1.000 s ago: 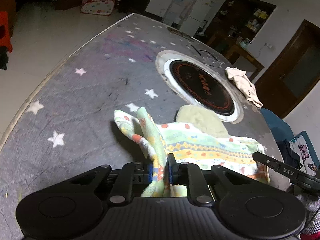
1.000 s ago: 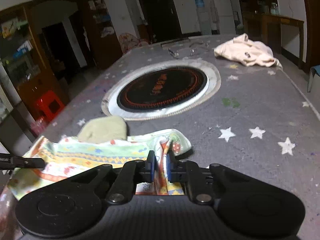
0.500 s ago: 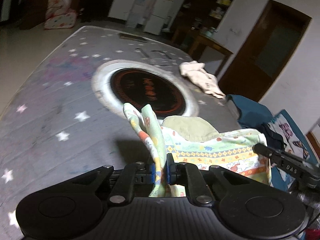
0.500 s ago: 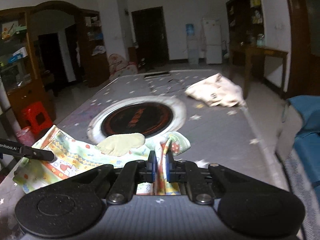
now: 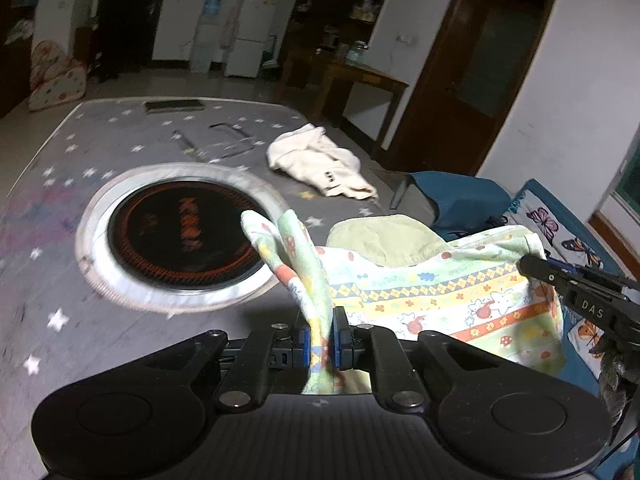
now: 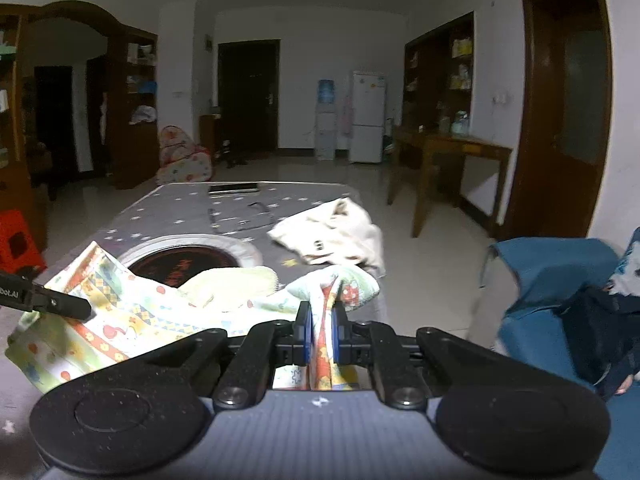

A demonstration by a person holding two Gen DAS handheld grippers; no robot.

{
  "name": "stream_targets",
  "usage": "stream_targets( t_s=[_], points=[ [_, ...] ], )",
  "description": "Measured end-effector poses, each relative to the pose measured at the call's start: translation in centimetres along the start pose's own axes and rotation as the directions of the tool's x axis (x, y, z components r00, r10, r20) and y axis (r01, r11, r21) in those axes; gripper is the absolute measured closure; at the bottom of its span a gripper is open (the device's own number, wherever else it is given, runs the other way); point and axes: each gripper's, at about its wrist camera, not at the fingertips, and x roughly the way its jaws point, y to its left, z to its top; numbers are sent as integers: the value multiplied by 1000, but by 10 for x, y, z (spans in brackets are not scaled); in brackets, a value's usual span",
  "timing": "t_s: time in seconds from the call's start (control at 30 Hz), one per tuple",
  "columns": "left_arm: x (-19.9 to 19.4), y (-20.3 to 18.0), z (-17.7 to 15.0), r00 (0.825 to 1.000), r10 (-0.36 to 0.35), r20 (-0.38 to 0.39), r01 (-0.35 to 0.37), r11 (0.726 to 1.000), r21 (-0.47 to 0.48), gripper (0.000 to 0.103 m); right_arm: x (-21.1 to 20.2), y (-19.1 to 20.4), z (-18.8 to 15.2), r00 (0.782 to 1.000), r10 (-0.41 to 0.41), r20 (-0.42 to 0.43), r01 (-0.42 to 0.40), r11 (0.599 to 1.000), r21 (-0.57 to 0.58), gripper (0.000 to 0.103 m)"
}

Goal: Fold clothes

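Observation:
A small patterned garment (image 5: 448, 292), pale green with orange bands and cartoon prints, hangs stretched in the air between my two grippers, above the grey star-printed table (image 5: 60, 184). My left gripper (image 5: 320, 338) is shut on one bunched corner of it. The right gripper (image 6: 320, 338) is shut on the opposite corner; its black fingers (image 5: 576, 286) also show at the right of the left wrist view. The garment (image 6: 120, 320) sags between them, showing a plain yellow-green inner part (image 6: 232, 284). The left gripper's fingers (image 6: 44, 304) enter the right wrist view from the left.
A round black cooktop (image 5: 180, 236) with a pale ring is set in the table. A cream garment (image 5: 320, 164) lies crumpled near the far right edge. A blue chair (image 6: 560, 280) with dark clothing stands right of the table. A flat dark object (image 5: 172, 105) lies at the far end.
Both grippers have risen and pulled back, lifting the patterned garment off the table until it hangs between them. Both views now look more level across the room.

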Motion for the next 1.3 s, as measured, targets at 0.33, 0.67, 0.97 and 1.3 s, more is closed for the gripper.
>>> stream_targets(
  t_s=[0.33, 0.67, 0.97, 1.3],
  points=[
    [31, -36, 18, 999, 33, -5, -33, 997, 76, 92, 8, -19, 10, 997, -79, 1, 79, 996, -49, 95],
    [54, -49, 18, 997, 74, -36, -69, 991, 112, 92, 29, -25, -3, 993, -103, -48, 100, 993, -64, 95],
    [72, -47, 11, 993, 91, -73, -81, 988, 131, 92, 49, -29, -17, 989, -112, -94, 107, 992, -60, 95],
    [89, -39, 1, 987, 114, -116, -98, 986, 135, 90, 68, -24, -37, 979, -130, -157, 119, 990, -77, 95]
  ],
)
